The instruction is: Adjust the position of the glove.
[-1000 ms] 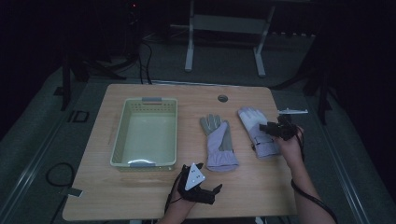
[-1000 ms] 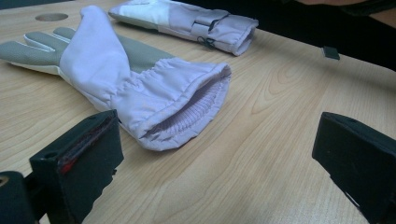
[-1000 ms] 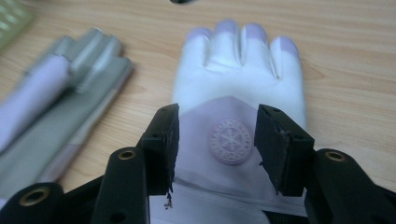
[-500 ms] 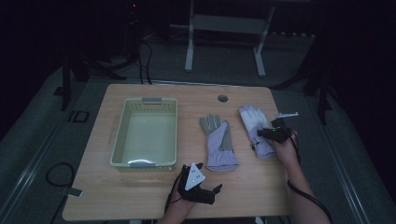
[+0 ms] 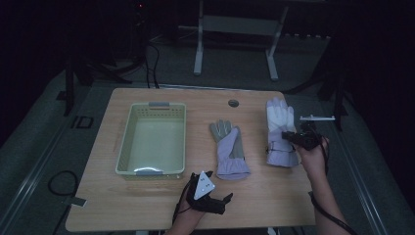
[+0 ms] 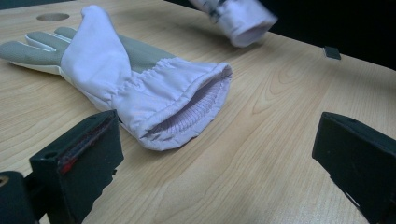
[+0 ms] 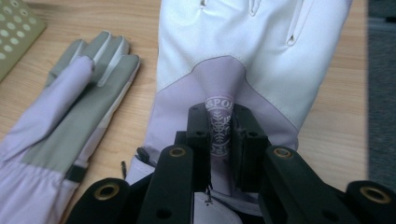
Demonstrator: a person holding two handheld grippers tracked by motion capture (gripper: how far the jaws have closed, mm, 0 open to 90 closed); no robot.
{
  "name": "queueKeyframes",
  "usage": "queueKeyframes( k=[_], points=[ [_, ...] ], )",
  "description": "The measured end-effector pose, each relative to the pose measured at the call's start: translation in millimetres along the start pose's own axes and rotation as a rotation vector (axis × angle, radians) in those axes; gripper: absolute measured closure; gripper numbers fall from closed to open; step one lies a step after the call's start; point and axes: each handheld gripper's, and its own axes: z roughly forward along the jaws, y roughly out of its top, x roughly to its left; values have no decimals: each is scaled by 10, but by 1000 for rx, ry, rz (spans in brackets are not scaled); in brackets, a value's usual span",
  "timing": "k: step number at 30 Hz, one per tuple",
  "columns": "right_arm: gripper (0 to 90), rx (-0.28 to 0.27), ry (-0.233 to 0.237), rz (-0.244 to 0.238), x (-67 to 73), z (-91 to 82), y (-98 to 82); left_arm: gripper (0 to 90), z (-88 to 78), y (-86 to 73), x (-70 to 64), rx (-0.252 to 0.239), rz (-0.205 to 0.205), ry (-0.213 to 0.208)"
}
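A: What is the right gripper (image 7: 219, 140) doing? Its jaws have just been closing.

B: They pinch a fold of fabric on the back of the white glove (image 7: 252, 56), right at the printed snowflake badge; from above, that gripper (image 5: 288, 138) sits over the glove's cuff end.

A: So this is the pick-up step?

B: I'd judge so: the grip is made, and the cuff already looks raised off the table (image 5: 161, 205).

A: And the left gripper (image 5: 208, 192)?

B: Spread wide, holding nothing. It rests just beside the cuff of the grey-palmed glove (image 6: 135, 88), which lies flat, left of the white glove.

A: Next move?

B: Probably a lift, then a carry leftward past the grey-palmed glove to the green basket (image 5: 128, 142), which lies well apart from the white glove. Limp fabric sags, so lift high enough for the fingers to clear the basket's rim.
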Motion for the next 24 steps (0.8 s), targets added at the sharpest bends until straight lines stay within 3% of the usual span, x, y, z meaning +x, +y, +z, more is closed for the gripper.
queueKeyframes(
  k=[7,12,17,24],
  points=[
    [794,-6,-28,10,49,-323,-130,19,0,0,-1,0,1,1],
    [793,7,-22,30,25,-413,-322,19,-1,0,-1,2,2,2],
    [791,22,-35,38,2,-376,-485,19,0,0,-1,2,3,3],
    [787,70,-54,47,-34,-156,-579,19,1,0,-1,2,1,3]
  ],
)
